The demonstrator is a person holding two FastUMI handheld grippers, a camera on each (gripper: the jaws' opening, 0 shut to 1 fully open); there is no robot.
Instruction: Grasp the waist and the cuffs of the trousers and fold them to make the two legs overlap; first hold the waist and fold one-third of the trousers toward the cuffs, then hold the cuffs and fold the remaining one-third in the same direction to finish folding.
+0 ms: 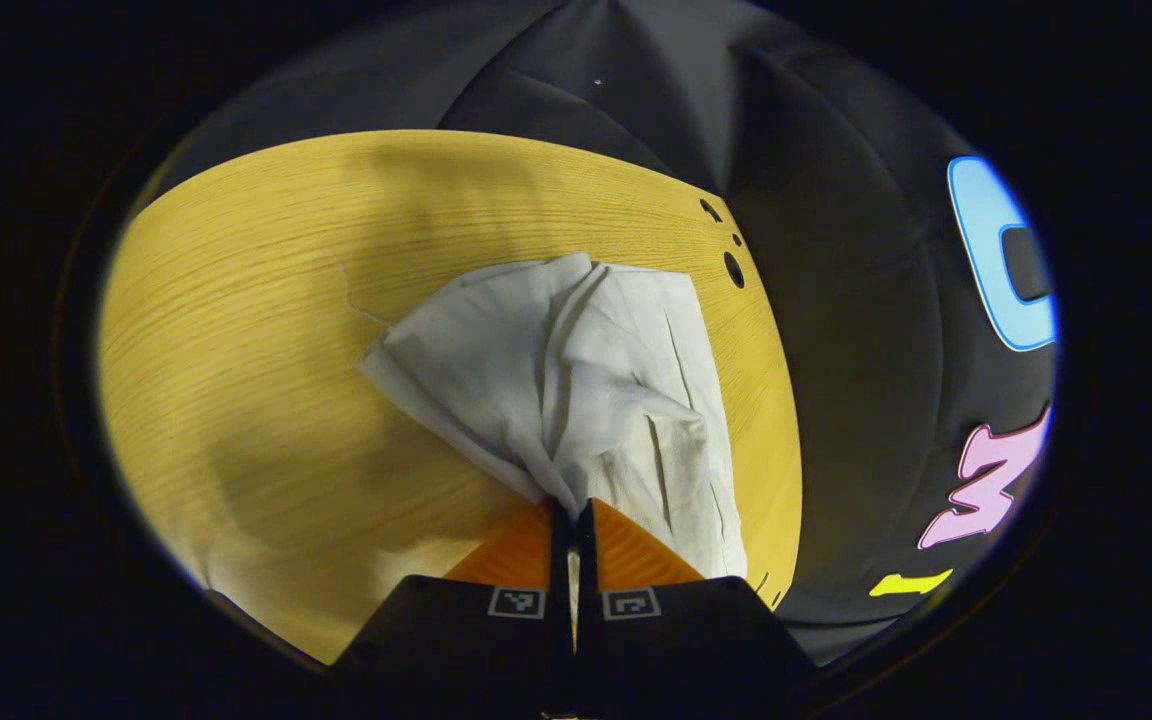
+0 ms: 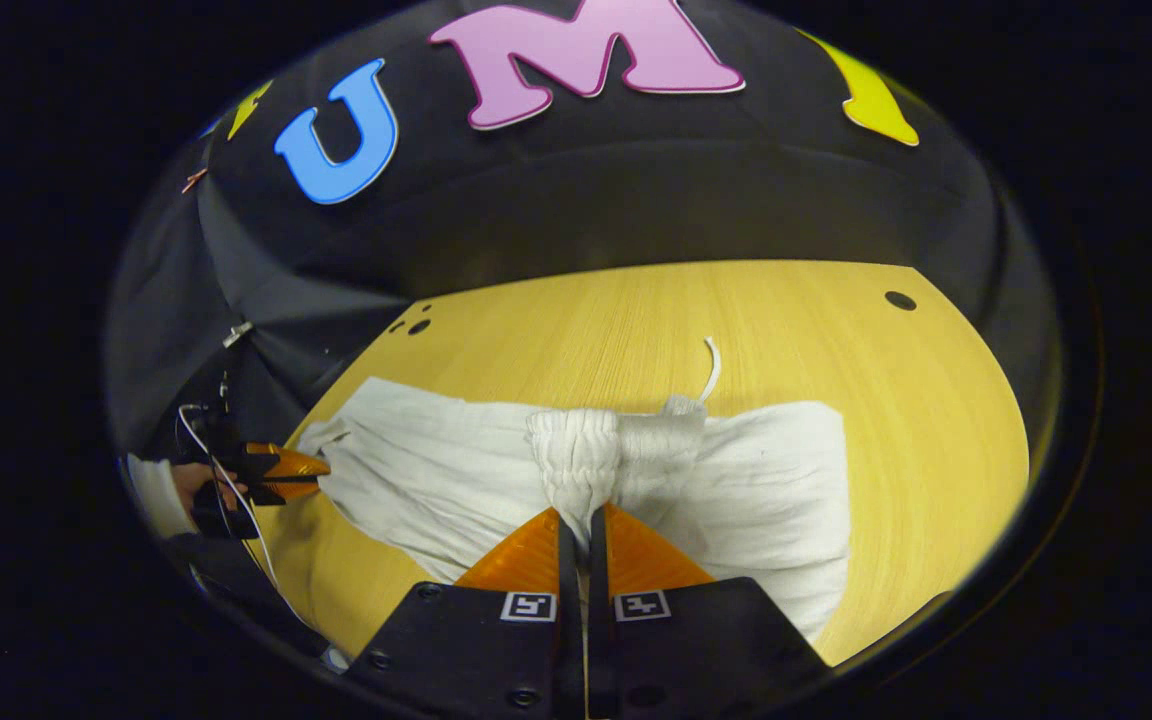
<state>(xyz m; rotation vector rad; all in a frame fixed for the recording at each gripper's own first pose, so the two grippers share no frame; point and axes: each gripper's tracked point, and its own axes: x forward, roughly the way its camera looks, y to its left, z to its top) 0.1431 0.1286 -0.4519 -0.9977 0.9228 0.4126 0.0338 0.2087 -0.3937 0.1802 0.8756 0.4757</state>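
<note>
Left gripper view. The left gripper (image 1: pixel 573 512) sits at the bottom of the view with its two fingers (image 1: pixel 516 555) drawn together, clenched on a bunched edge of the white trousers (image 1: pixel 576 380). From the pinch point the cloth fans up and away across the wooden table (image 1: pixel 266 380), creased and partly lifted near the fingers, lying flatter farther off. The far end of the cloth reaches close to the table's right edge, near three dark holes (image 1: pixel 733 268) in the tabletop. The black booth wall (image 1: pixel 836 300) rises behind and to the right of the table.

Right gripper view. The right gripper (image 2: pixel 581 520) is likewise closed, its fingers (image 2: pixel 526 555) gripping the gathered elastic waist (image 2: pixel 581 450) of the trousers (image 2: pixel 416 470). The garment spreads sideways on the table (image 2: pixel 786 330), one stretch running left, another right. A white drawstring (image 2: pixel 711 370) curls up from the waist onto bare wood. At the left end of the cloth, the left gripper (image 2: pixel 311 467) meets the trouser edge, held by a hand (image 2: pixel 198 485) with a pale sleeve (image 2: pixel 151 495); from here its jaw state cannot be told.
</note>
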